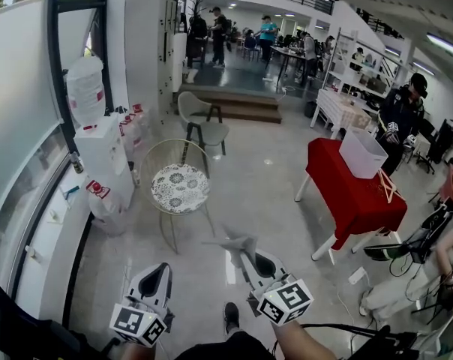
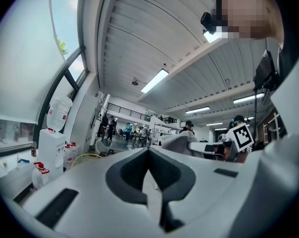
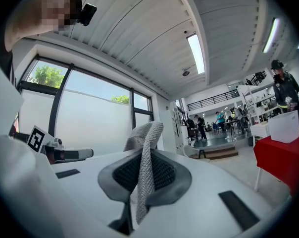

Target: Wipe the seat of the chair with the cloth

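Grippers: two, each pale grey plastic with a cube of square markers, low in the head view.
Left gripper [image 1: 157, 276]: its own view shows the two dark-padded jaws [image 2: 148, 152] closed together with nothing between them.
Right gripper [image 1: 245, 250]: jaws [image 3: 144, 157] clamped on the cloth.
Cloth [image 3: 145, 148]: one, grey, with a coarse knitted weave. It is folded into a narrow strip that stands up out of the jaws and flops over at the top. It is held in the air [image 1: 234, 242], well apart from the seat.
Near chair [image 1: 183, 193]: one, with a thin wire frame and a hoop back. Its round seat [image 1: 174, 182] has a dark-on-white pattern. It stands ahead of both grippers, left of the table.
Far chair [image 1: 200, 122]: one, a grey moulded shell on dark legs, near the steps.
Table [image 1: 354, 193]: one, draped in red, on white legs.
Box [image 1: 361, 152]: one, white and rectangular, on the red cover.
Floor [image 1: 264, 186]: pale grey, smooth and glossy.
Room: a tall window wall on the left, a ribbed white ceiling with strip lights, and a raised area beyond the steps.
People: one in dark clothes [image 1: 403, 111] by the table, and perhaps five further back, too small to count surely.
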The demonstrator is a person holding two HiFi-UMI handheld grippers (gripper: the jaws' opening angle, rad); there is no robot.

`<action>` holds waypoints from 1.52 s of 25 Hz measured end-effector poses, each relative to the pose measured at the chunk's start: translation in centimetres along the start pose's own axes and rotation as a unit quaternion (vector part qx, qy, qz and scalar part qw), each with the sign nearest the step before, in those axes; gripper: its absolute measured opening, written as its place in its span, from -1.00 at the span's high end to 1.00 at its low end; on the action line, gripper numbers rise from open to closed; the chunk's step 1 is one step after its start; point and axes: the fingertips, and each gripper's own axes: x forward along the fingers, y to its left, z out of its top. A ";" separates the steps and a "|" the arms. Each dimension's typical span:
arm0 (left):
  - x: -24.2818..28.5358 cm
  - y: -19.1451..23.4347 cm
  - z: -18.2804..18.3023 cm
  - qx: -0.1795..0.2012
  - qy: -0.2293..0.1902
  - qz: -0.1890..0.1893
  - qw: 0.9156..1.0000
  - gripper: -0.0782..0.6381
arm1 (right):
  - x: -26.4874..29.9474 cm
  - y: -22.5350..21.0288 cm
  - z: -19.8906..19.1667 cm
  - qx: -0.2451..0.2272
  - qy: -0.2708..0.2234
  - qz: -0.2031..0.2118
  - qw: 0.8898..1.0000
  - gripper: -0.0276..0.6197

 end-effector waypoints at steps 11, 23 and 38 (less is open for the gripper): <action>8.4 3.1 1.0 0.013 0.000 0.035 0.999 0.76 | 7.8 -6.3 0.7 -0.001 -0.005 0.046 0.999 0.84; 19.2 4.7 1.4 0.021 0.014 0.064 0.998 0.76 | 13.9 -15.7 1.8 0.005 -0.003 0.073 0.997 0.84; 28.8 5.9 0.8 0.014 0.028 0.099 0.995 0.76 | 19.2 -25.2 0.0 0.027 0.005 0.086 0.996 0.84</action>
